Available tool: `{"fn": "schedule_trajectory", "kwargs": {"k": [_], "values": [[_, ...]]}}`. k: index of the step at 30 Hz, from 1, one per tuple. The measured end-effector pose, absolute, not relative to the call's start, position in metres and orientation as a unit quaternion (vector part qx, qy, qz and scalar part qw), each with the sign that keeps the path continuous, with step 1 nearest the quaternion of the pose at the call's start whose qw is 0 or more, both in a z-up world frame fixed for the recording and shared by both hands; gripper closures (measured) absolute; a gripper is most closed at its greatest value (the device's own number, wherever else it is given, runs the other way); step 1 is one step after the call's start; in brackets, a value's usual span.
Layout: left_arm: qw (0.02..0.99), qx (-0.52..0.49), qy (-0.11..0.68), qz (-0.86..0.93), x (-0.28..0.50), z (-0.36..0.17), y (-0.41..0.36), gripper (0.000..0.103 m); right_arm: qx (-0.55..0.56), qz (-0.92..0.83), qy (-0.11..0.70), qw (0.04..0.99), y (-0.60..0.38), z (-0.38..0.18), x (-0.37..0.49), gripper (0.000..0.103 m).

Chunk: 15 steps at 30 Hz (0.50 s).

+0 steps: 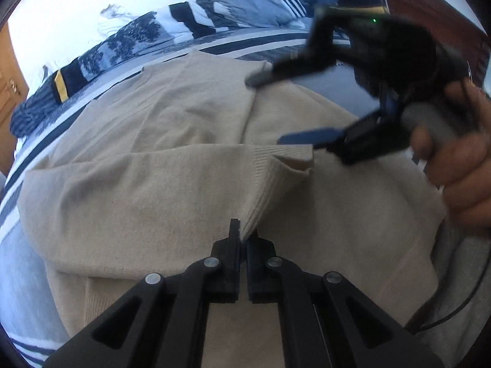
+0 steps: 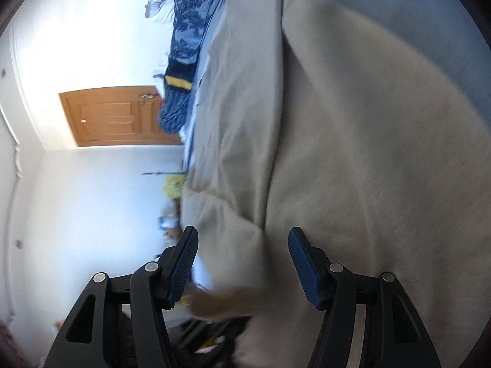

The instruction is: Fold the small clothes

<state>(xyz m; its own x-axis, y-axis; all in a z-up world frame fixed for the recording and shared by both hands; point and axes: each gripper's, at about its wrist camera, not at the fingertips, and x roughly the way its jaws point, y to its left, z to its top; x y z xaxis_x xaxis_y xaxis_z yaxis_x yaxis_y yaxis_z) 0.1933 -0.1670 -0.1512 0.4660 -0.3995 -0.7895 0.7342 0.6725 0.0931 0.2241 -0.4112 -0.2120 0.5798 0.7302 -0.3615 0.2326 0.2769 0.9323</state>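
A beige sweater (image 1: 190, 116) is lying spread across a bed with striped blue and white bedding (image 1: 254, 41), filling the middle of the left wrist view. One sleeve (image 1: 172, 178) is lying folded across the body of the sweater, running from the left of the frame toward the centre. The left gripper (image 1: 244, 236), at the bottom centre of that view, is clamping the ribbed cuff (image 1: 270, 181) of this sleeve, its jaws pressed together on the knit.

At the upper right of the same view, a hand (image 1: 457, 159) is holding the right gripper (image 1: 270, 107) above the sweater's far side; its jaws are standing wide apart with nothing between them.

In the right wrist view the scene is appearing turned on its side: the sweater (image 2: 353, 122) is filling the right half, a wooden door (image 2: 116, 116) is showing at the left, and the right gripper (image 2: 242, 239) is gaping at the bottom, a fold of beige fabric lying beyond the gap between its blue pads (image 2: 184, 263).
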Motion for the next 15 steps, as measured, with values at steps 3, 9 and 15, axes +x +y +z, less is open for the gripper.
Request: {"fn": "schedule_trajectory", "kwargs": {"k": [3, 9, 15], "values": [[0.828, 0.218, 0.387, -0.341, 0.196, -0.151, -0.166, 0.100, 0.554, 0.192, 0.437, 0.682, -0.410, -0.202, 0.225, 0.028], [0.839, 0.224, 0.355, -0.346, 0.183, -0.131, -0.165, 0.100, 0.452, 0.159, 0.524, 0.705, -0.376, -0.201, 0.229, 0.094], [0.843, 0.140, 0.336, -0.395, 0.182, -0.076, -0.166, 0.096, 0.427, 0.168, 0.457, 0.762, -0.383, -0.115, 0.207, 0.096]]}}
